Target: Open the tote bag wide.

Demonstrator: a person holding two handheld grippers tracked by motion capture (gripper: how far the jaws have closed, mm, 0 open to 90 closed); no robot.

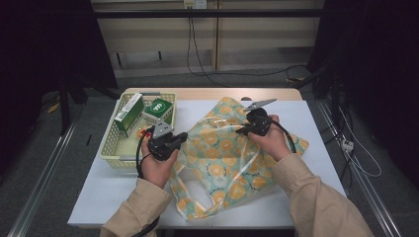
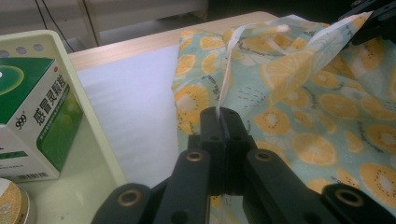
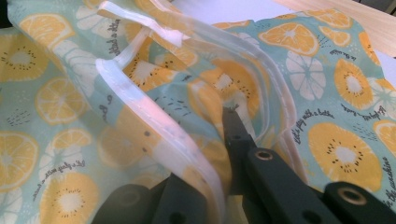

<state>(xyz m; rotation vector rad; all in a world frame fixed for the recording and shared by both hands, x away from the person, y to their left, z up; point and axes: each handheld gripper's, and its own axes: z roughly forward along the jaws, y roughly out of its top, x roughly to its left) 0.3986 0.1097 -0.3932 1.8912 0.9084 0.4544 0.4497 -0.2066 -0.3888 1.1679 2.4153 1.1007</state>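
1. Your left tongs [image 1: 182, 137] are clamped down tight on the white edge strip [image 2: 225, 79] of the fruit-print plastic bag [image 1: 222, 158]. In the left gripper view the strip runs up from between the closed jaws toward 12 o'clock.
2. Your right tongs [image 1: 243, 130] are pinched shut on the same bag. In the right gripper view the clear film and its white handle band [image 3: 140, 121] fold right over the jaws, so one jaw sits behind the plastic.
3. The bag itself lies in the middle of the counter [image 1: 108, 192], on the white sheet. It's crumpled, with the upper part lifted between your two hands, and its loose handles trail toward 6 o'clock, near the counter's front edge.
4. From the bag, the yellow basket [image 1: 109, 148] sits at about 9 o'clock, just beside your left hand [image 1: 157, 165].
5. In the basket there are two green medicine boxes: one upright [image 1: 129, 113], one lying flat [image 1: 159, 109] right next to it at 3 o'clock. A small round tin [image 2: 11, 205] sits by them too.
6. Your right hand [image 1: 269, 140] is at about 1 o'clock from the left one, both over the bag.
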